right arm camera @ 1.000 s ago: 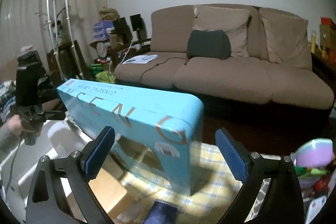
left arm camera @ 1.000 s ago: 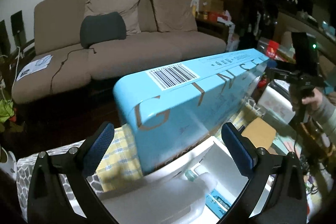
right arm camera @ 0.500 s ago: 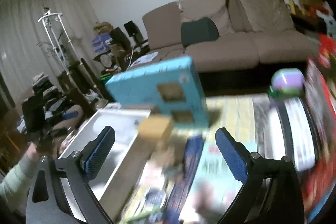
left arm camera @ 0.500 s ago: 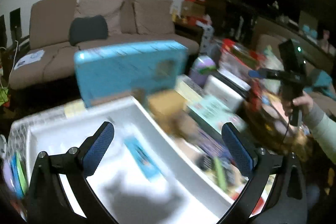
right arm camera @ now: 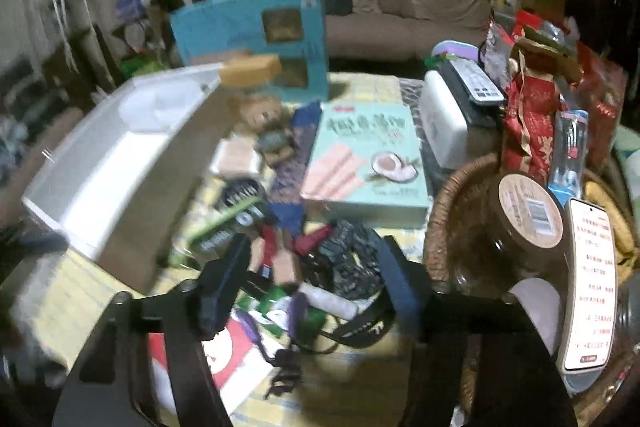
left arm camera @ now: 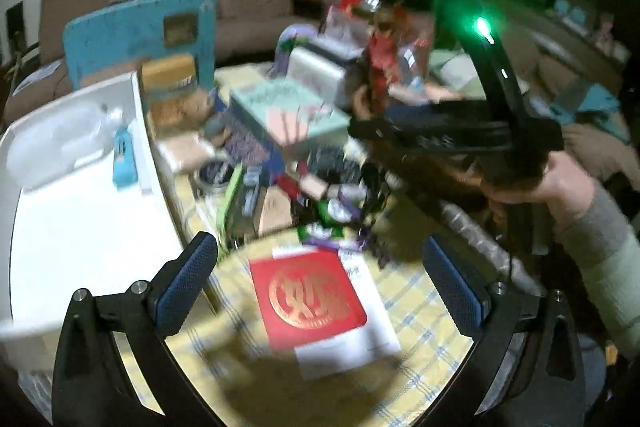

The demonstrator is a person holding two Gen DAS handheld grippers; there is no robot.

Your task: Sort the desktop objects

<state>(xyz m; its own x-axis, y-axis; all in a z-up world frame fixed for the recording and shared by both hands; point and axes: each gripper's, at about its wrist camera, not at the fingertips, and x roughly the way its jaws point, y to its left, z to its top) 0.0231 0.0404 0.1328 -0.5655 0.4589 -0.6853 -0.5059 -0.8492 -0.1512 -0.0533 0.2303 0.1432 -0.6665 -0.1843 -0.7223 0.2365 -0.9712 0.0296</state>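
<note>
Desk clutter lies on a yellow checked cloth [left arm camera: 416,303]. Landmark: the white tray [left arm camera: 80,227], open-topped, with a small blue packet [left arm camera: 123,159] lying inside it.

Task things, all blurred by motion:
- Tall blue box [left arm camera: 140,35] stands upright just behind the tray, square windows in its face; a tan box [left arm camera: 168,77] sits in front of it at the tray's far corner.
- Pale green wafer box [right arm camera: 360,163], pink rolls and a coconut printed on it, lies flat, well to the right of the tray.
- Red envelope [left arm camera: 306,297] with a gold seal lies on white paper, near the tray's front right corner.
- Between tray and wafer box: a heap of small packets, cords and a dark round tin [right arm camera: 240,191]; single items cannot be told apart.

Hands:
- Left gripper [left arm camera: 320,283] points down over the red envelope, jaws spread wide, nothing between the pads.
- Right gripper [right arm camera: 316,279] points down at the heap; jaws have just been closing and stand at a middling gap, pads clear of the clutter beneath.

View differences:
- Left wrist view alone shows the person's right hand [left arm camera: 556,183], grey sleeve, gripping the other tool, green light lit.
- Right wrist view alone shows a wicker basket [right arm camera: 448,211] of jars and a remote [right arm camera: 476,87] on a white case, far right of the tray.
</note>
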